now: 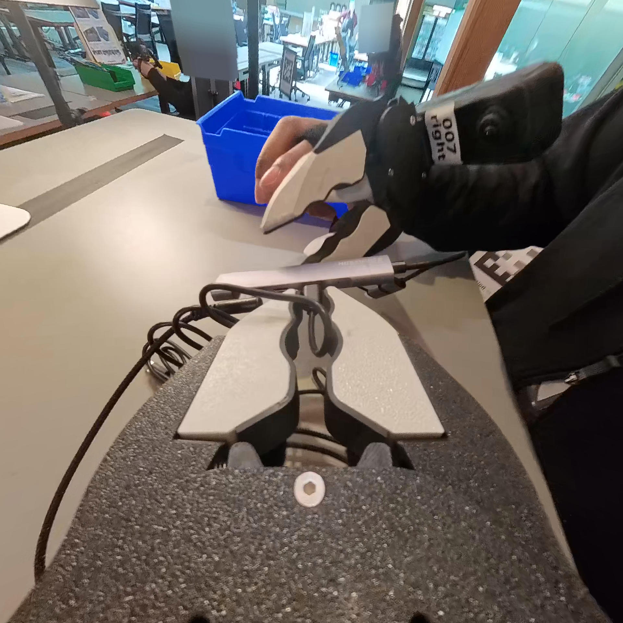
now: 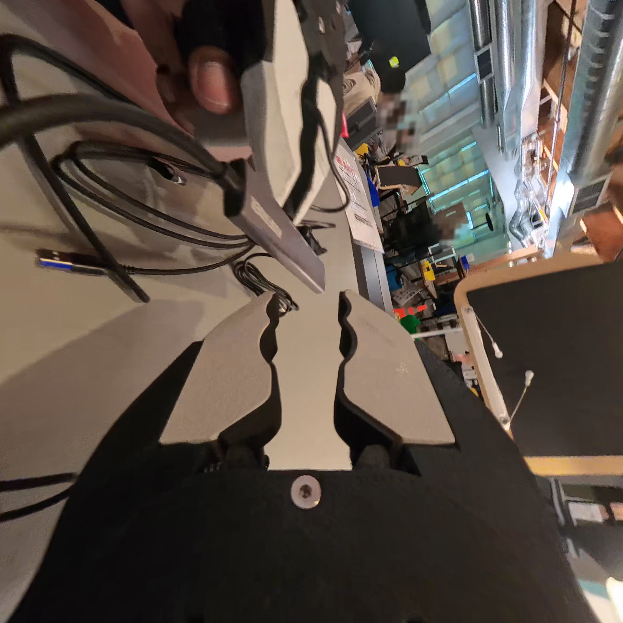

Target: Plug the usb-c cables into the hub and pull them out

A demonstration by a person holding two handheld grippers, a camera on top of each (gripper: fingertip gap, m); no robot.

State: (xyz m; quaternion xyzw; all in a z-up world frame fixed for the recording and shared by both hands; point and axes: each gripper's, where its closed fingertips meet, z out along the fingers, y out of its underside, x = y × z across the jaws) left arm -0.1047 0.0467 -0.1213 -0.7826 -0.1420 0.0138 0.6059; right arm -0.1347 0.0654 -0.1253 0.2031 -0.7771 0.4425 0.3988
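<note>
My left gripper (image 1: 312,291) is shut on the near edge of a slim silver hub (image 1: 303,273), which sits level just above the grey table (image 1: 101,242). The hub's own black lead (image 1: 424,261) leaves its right end. Loose black cables (image 1: 175,337) coil on the table at the left, with one plug (image 1: 236,302) lying below the hub. My right gripper (image 1: 286,241) hovers open just beyond the hub. In the right wrist view, my right gripper (image 2: 308,298) is open and empty, its tips near the end of the hub (image 2: 283,242). A loose USB-C plug (image 2: 172,175) and a blue-tipped USB plug (image 2: 57,263) lie apart.
A blue plastic bin (image 1: 242,151) stands on the table behind the right gripper. A white flat object (image 1: 10,219) lies at the left edge. A dark sleeve (image 1: 556,286) fills the right side. A black panel with a wood rim (image 2: 539,354) is to the right in the right wrist view. One gripper's finger ends stand about 4 cm off the other's. The white flat object (image 1: 10,219) is about 35 cm from my right fingertips.
</note>
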